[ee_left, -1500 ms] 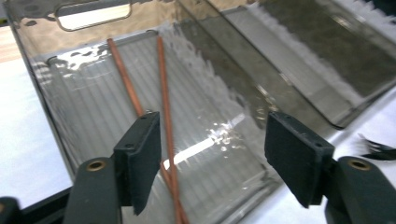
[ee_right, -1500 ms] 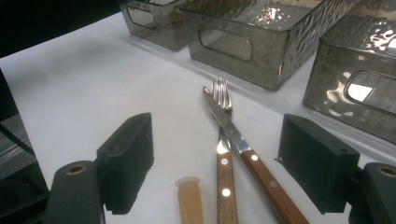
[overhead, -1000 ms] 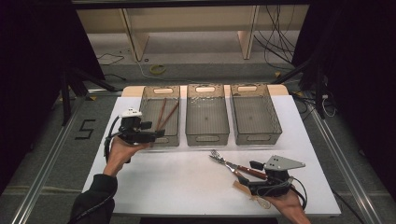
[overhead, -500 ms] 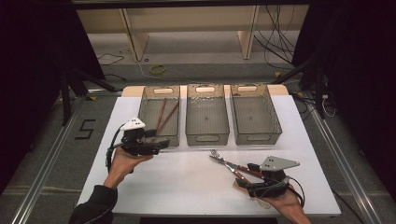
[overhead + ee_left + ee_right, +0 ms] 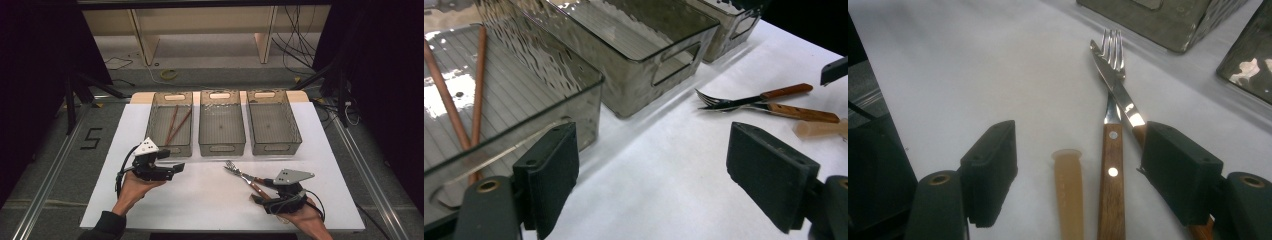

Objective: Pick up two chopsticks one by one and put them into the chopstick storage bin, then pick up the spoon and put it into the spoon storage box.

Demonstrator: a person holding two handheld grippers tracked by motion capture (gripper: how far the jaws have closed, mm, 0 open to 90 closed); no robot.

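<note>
Two grippers, both empty: the right gripper (image 5: 1078, 175), jaws wide but just closing, straddles the knife (image 5: 1110, 165) and fork (image 5: 1113, 47) on the desk's (image 5: 200, 200) near right; the left gripper (image 5: 649, 175) gapes beside the left bin (image 5: 171, 125).

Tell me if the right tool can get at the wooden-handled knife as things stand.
Probably yes. The right tool stands open over the table, and the knife handle lies between its jaws. A pale handle and the fork lie close beside it and might get caught too.
</note>
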